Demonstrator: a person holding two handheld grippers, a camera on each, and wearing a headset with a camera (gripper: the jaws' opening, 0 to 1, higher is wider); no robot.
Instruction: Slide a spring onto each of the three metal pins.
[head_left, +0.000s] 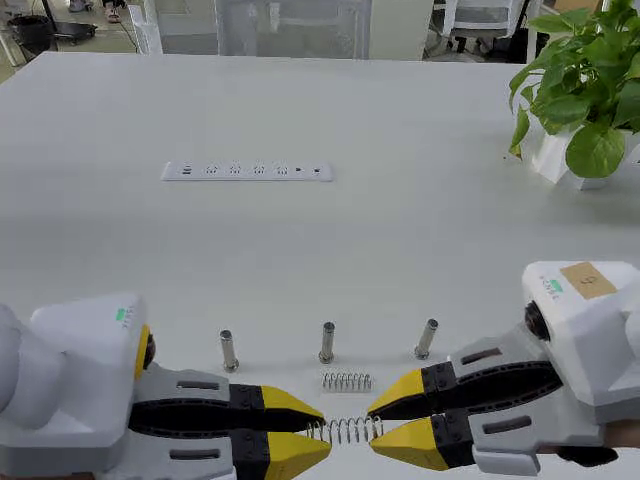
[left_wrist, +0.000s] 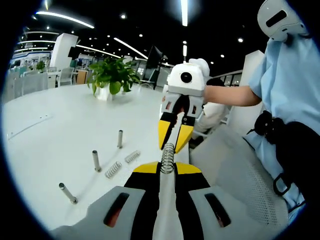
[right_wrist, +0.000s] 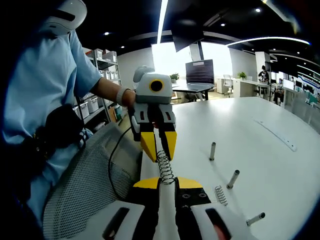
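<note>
Across the wide white table (head_left: 400, 230) I see a leafy potted plant (head_left: 580, 90) at the far right corner and a white power strip (head_left: 247, 171) lying flat toward the far middle. Nearest me, the left gripper (head_left: 322, 430) and the right gripper (head_left: 372, 427) point at each other, yellow tips almost meeting above the near edge. Both sets of fingers are clenched on the same held spring (head_left: 345, 430). The left pair pinches one end and the right pair the other, and the coil stretches level between them, off the table. Just beyond the tips, three metal pins stand in a row, well apart from one another: the left pin (head_left: 228, 350), the middle pin (head_left: 327, 342) and the right pin (head_left: 427, 339), each bare. A loose spring (head_left: 347, 381) lies on its side on the table just on my side of the middle pin, between it and the held spring. From the left gripper view I make out a second loose spring (left_wrist: 132, 156) lying near the first.
</note>
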